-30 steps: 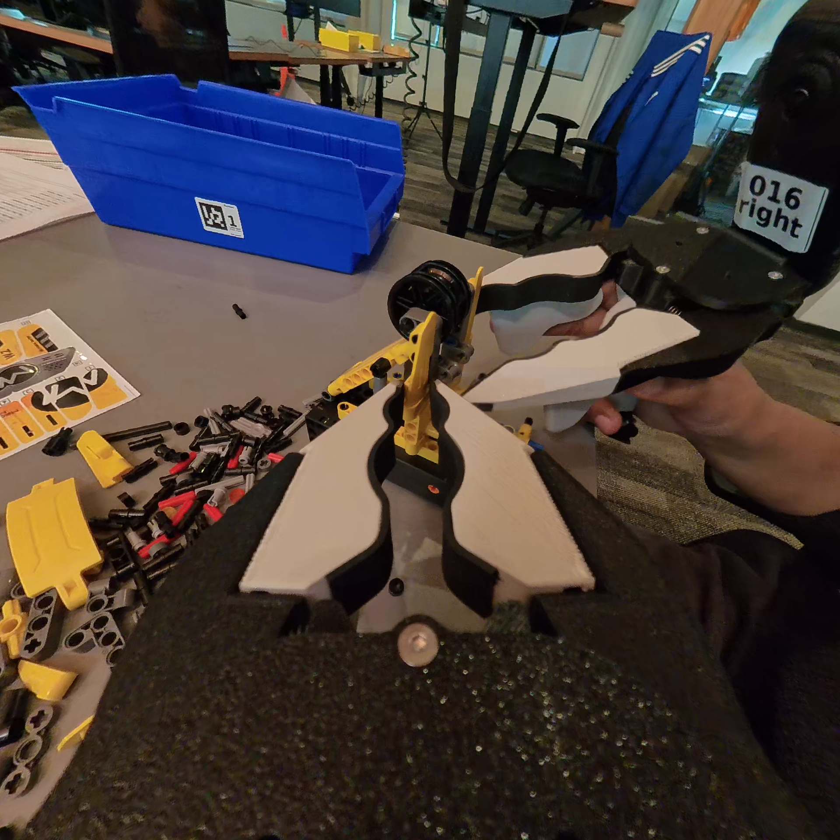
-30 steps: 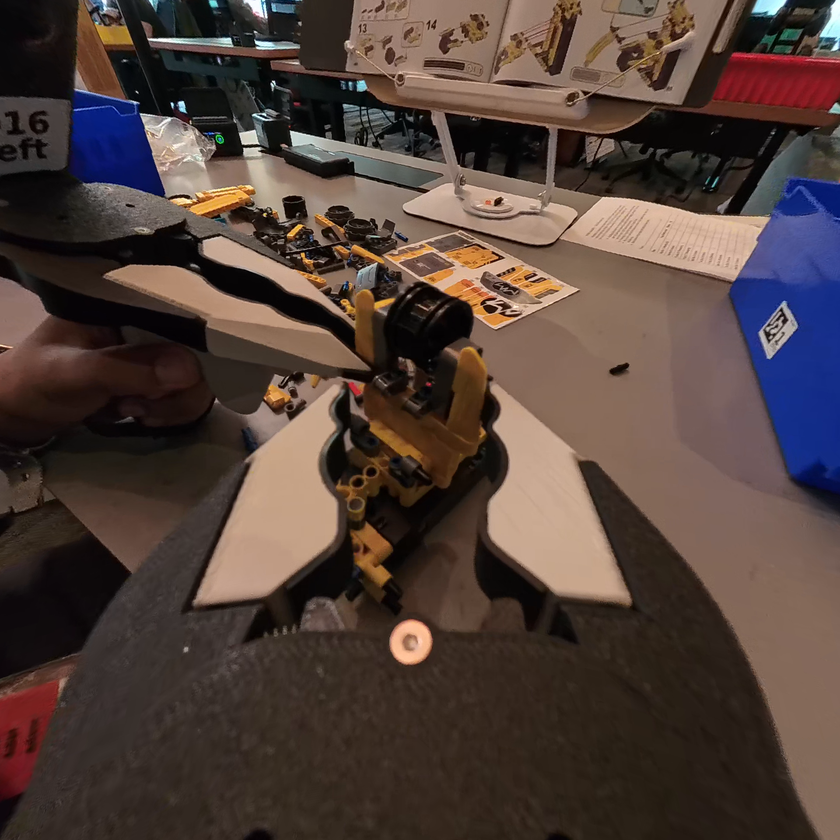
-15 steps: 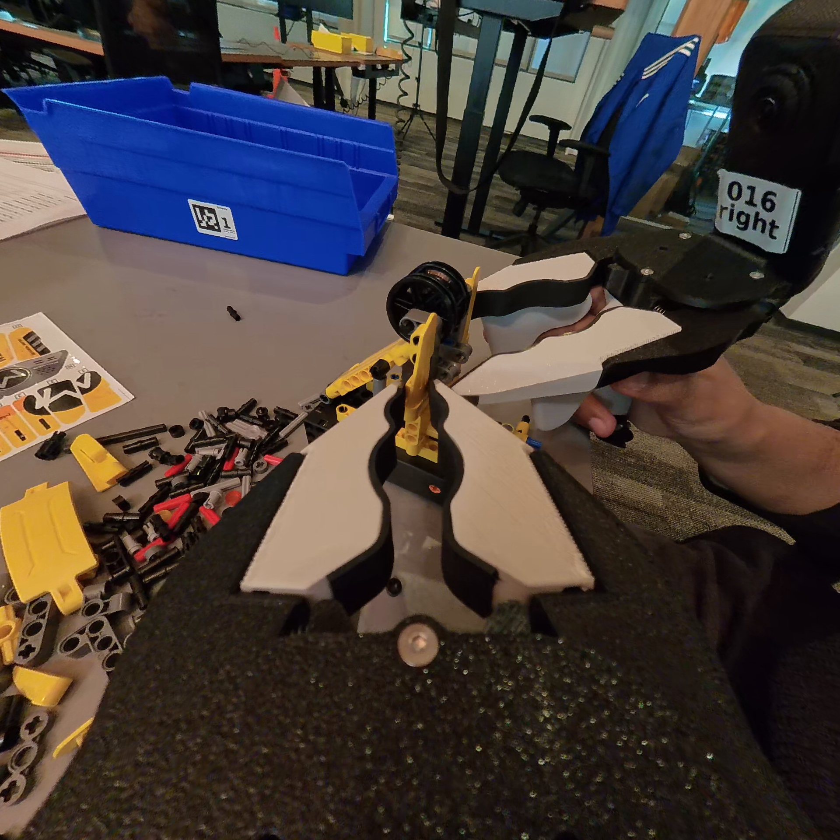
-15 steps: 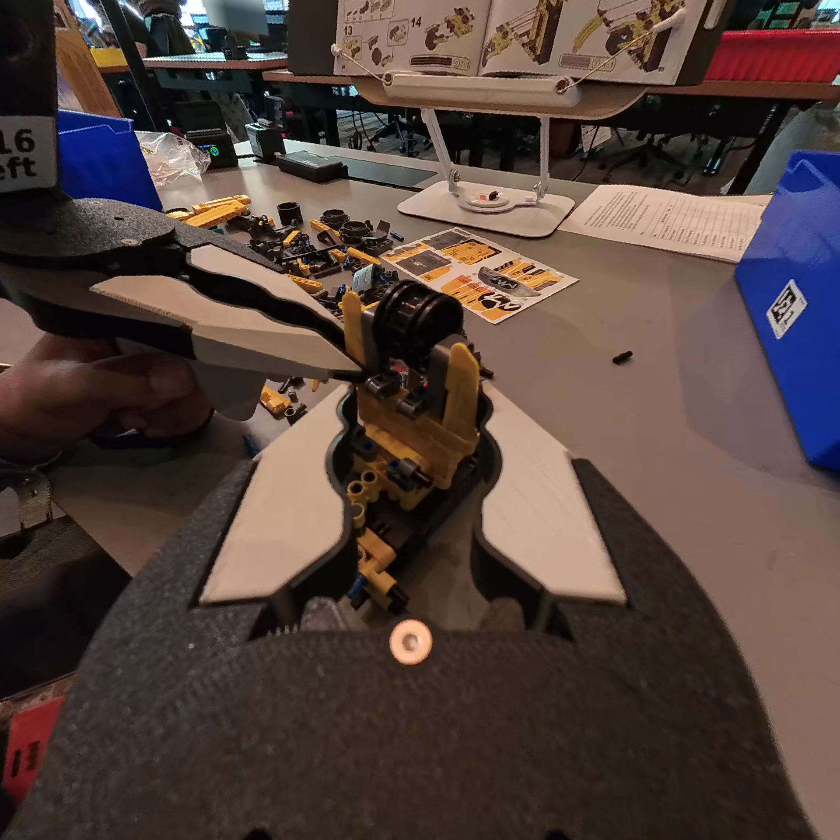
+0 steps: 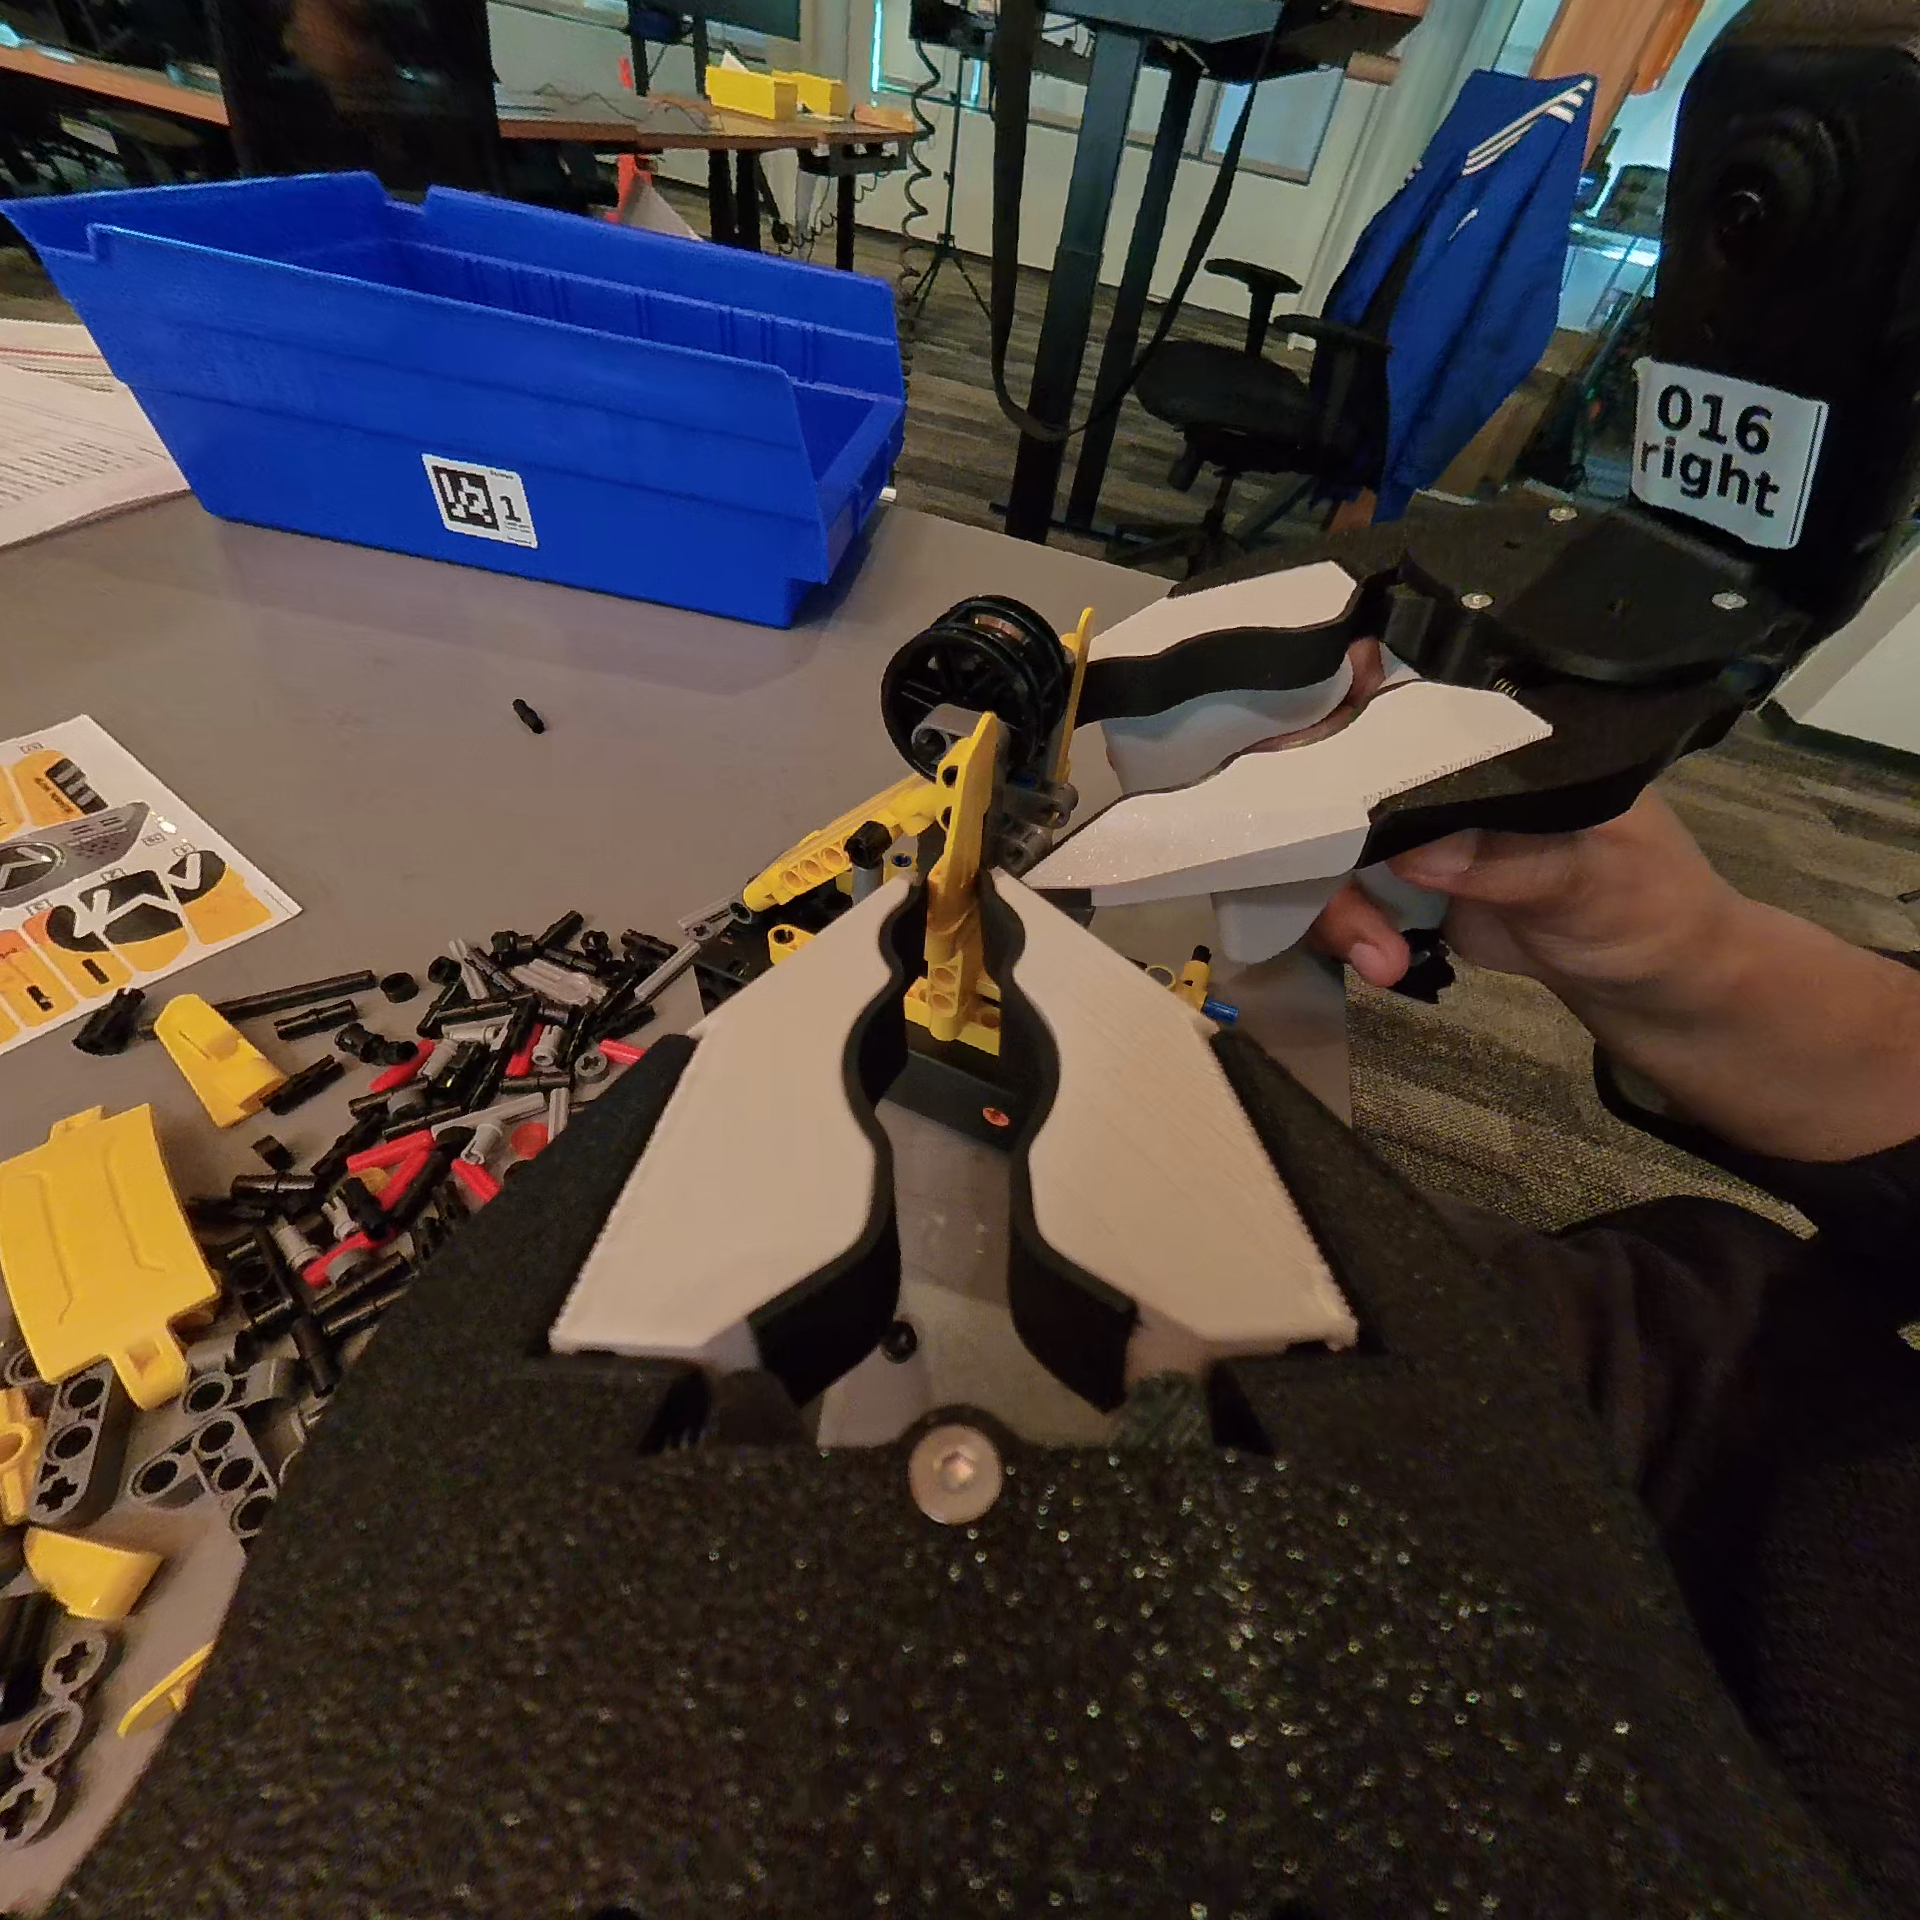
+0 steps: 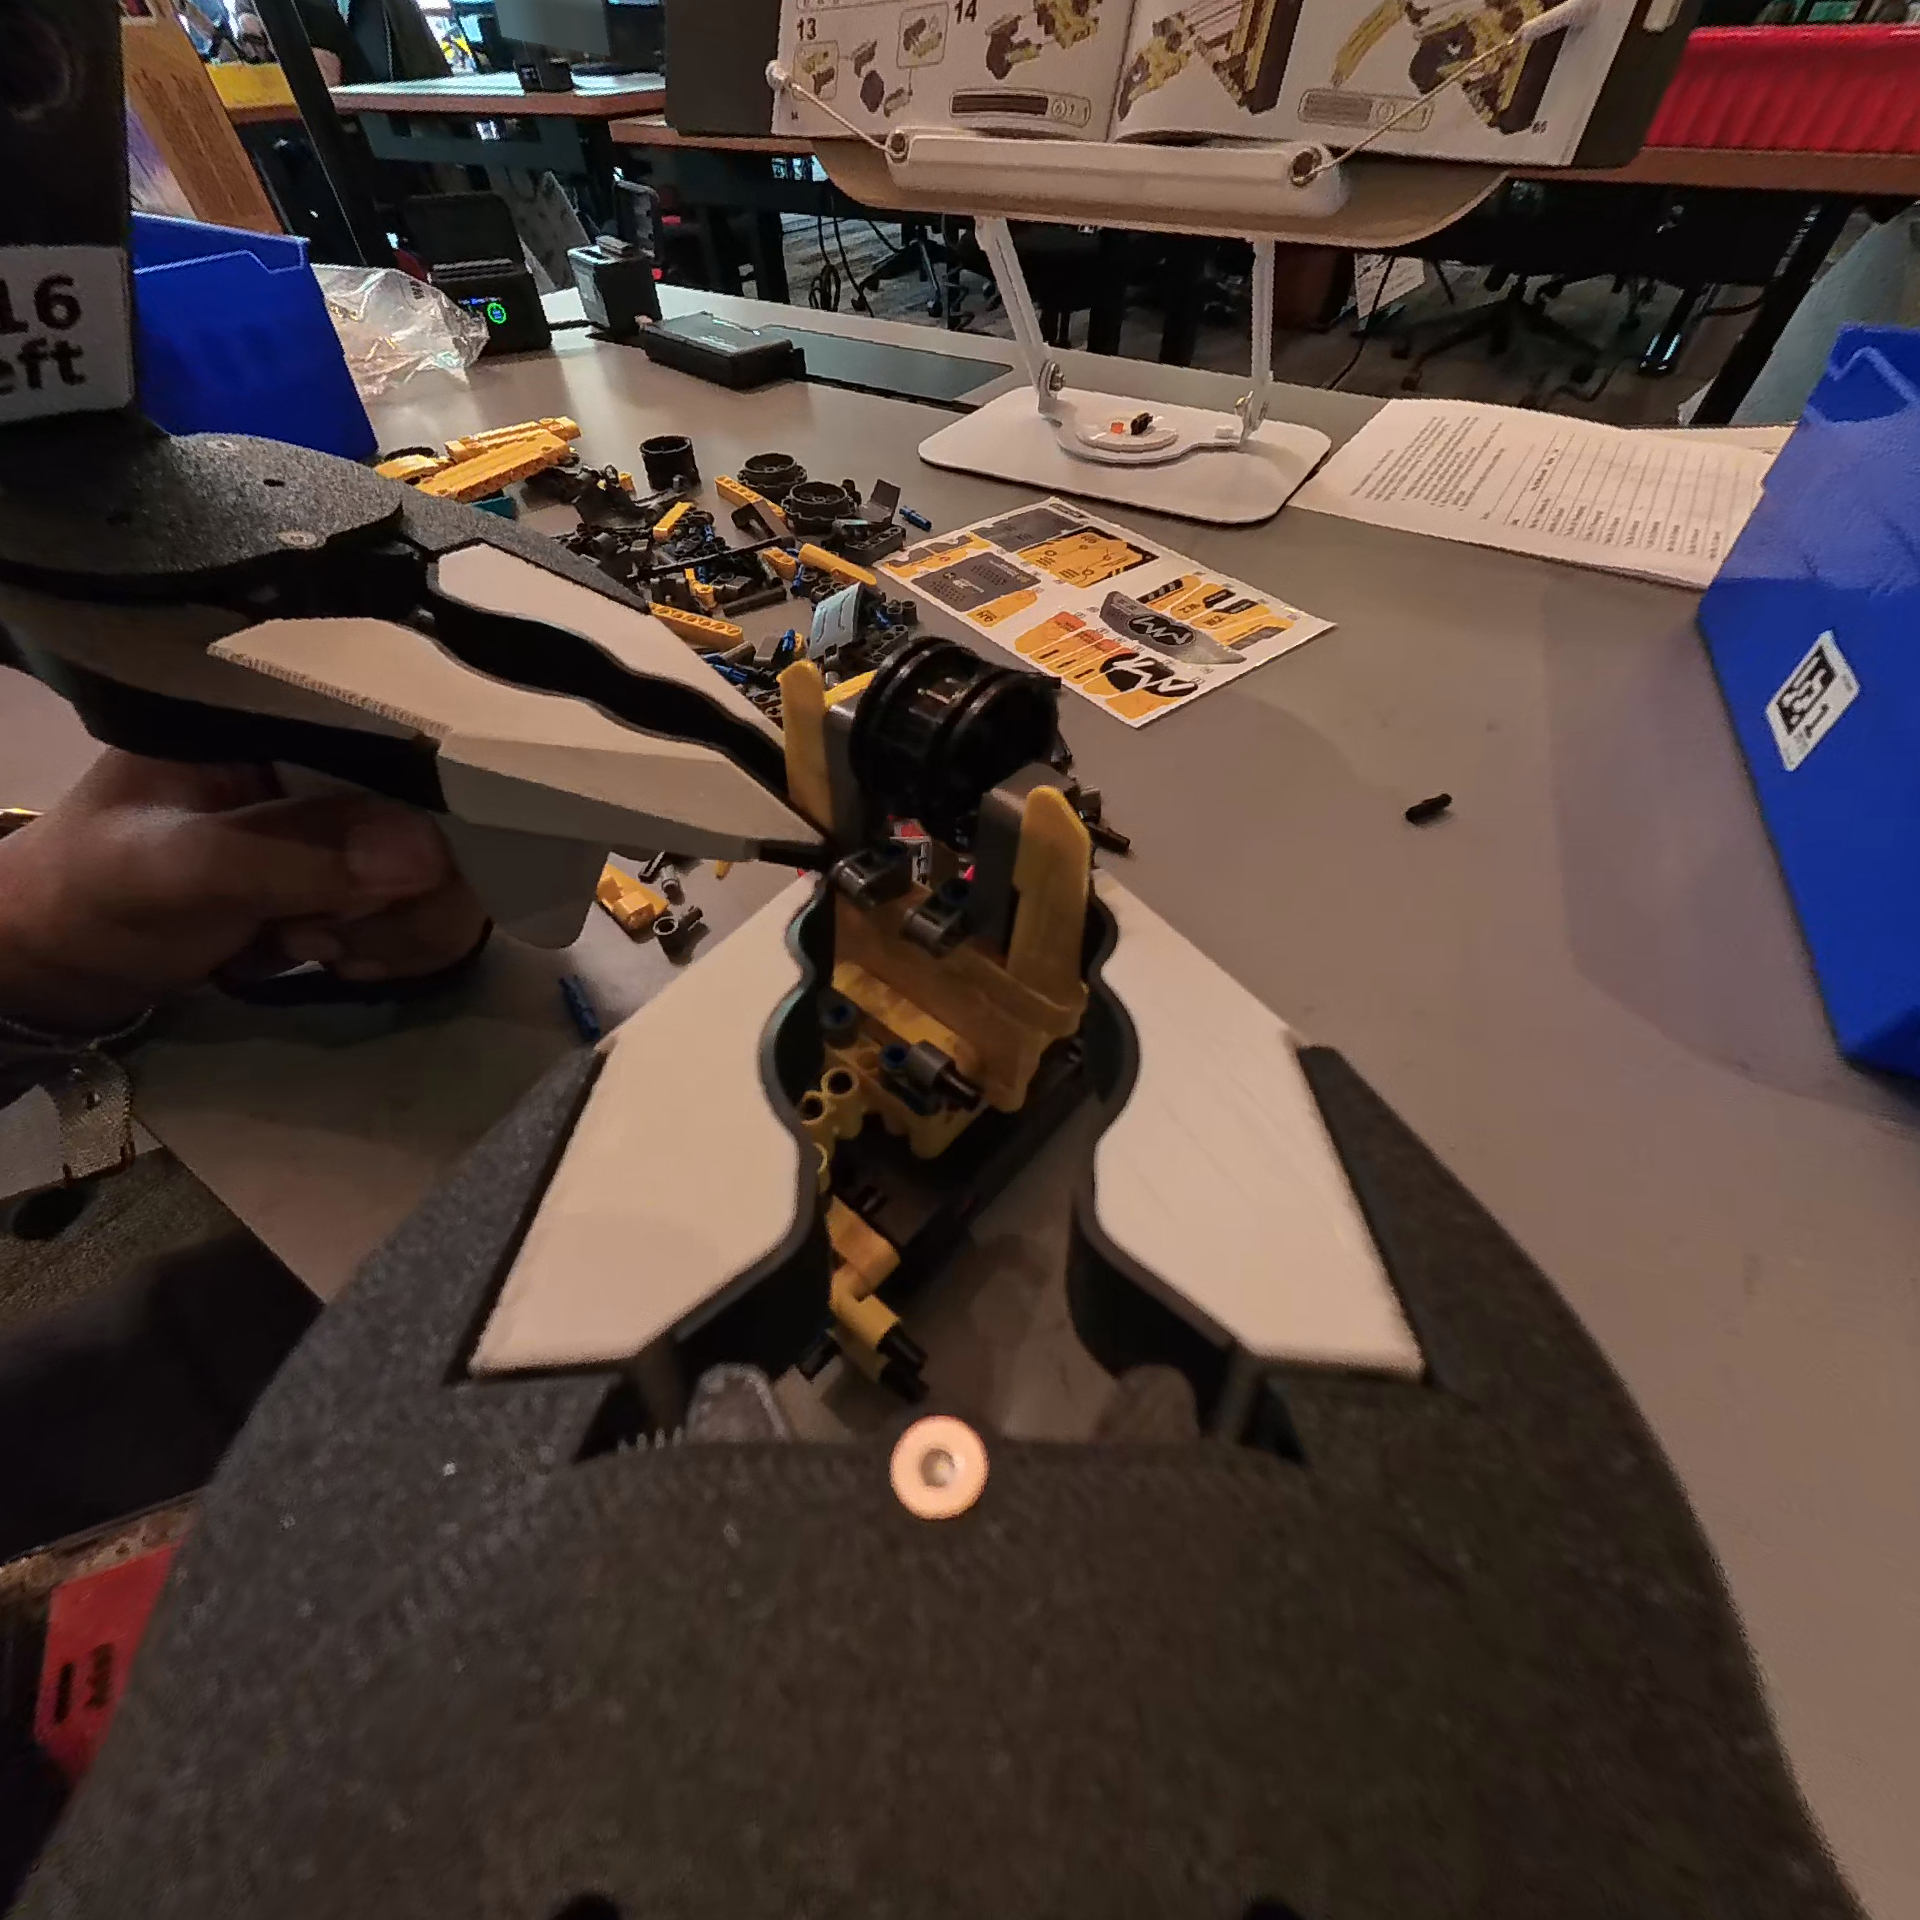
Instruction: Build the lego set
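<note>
A blue bin (image 5: 488, 416) stands at the far side of the grey table (image 5: 644, 686), a small black pin (image 5: 528, 715) lying alone before it. Loose black, red and yellow building pieces (image 5: 416, 1081) lie heaped near left beside a sticker sheet (image 5: 114, 883). An open instruction booklet (image 6: 1174, 62) rests on a white stand (image 6: 1122, 447), with a printed paper (image 6: 1538, 488) to its right.

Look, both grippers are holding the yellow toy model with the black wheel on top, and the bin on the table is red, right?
Nearly. The bin is blue, not red, as the left wrist view shows. Both the left gripper and right gripper do hold the yellow toy model with the black wheel.
</note>
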Tool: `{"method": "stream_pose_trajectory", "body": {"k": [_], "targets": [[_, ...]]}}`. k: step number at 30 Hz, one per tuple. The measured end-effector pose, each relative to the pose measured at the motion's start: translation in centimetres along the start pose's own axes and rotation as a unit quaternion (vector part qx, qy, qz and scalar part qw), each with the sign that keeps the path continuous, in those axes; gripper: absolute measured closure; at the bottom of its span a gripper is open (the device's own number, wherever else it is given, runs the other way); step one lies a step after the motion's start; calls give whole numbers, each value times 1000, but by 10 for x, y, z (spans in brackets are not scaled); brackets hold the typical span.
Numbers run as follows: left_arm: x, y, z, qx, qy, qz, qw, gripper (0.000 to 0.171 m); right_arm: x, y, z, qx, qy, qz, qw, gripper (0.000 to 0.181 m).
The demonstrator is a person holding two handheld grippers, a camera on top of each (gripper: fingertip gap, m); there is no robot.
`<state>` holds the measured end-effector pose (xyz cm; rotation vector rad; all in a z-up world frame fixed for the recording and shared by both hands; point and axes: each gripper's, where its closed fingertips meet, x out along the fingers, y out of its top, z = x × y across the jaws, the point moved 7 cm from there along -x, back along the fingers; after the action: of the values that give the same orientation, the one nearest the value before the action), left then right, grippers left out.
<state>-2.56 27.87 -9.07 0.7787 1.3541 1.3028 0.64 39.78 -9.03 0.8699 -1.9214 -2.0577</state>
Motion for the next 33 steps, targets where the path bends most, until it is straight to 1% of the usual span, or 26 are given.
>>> {"method": "stream_pose_trajectory", "body": {"k": [16, 30, 33], "targets": [[0, 0, 0, -2, -3, -2, 1000, 162, -1, 1, 3, -2, 17, -15, 1000, 137], [0, 0, 0, -6, -10, -1, 1000, 162, -2, 0, 2, -19, 18, -8, 1000, 138], [0, 0, -1, -9, -10, -1, 1000, 162, -5, 1, 2, -32, 33, -5, 999, 133]]}}
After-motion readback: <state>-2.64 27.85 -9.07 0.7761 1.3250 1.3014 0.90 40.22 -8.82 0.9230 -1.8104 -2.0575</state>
